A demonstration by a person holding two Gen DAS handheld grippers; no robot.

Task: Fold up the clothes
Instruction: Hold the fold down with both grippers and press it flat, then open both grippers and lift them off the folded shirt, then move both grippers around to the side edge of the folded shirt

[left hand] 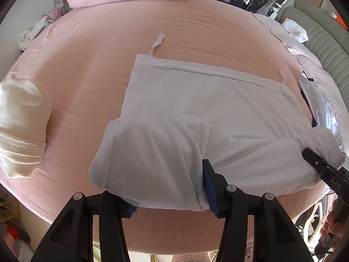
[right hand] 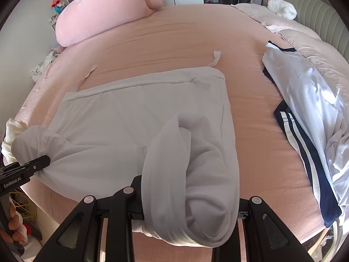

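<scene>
while both the left gripper [left hand: 170,187] and right gripper [right hand: 189,198] pinch its near edge, white garment [left hand: 196,113] stretches ahead.

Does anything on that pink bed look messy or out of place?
Yes: the crumpled white garment with navy stripes lies unfolded near the bed's right edge, partly hanging over it. The white drawstring garment being folded bunches unevenly at its near end.
</scene>
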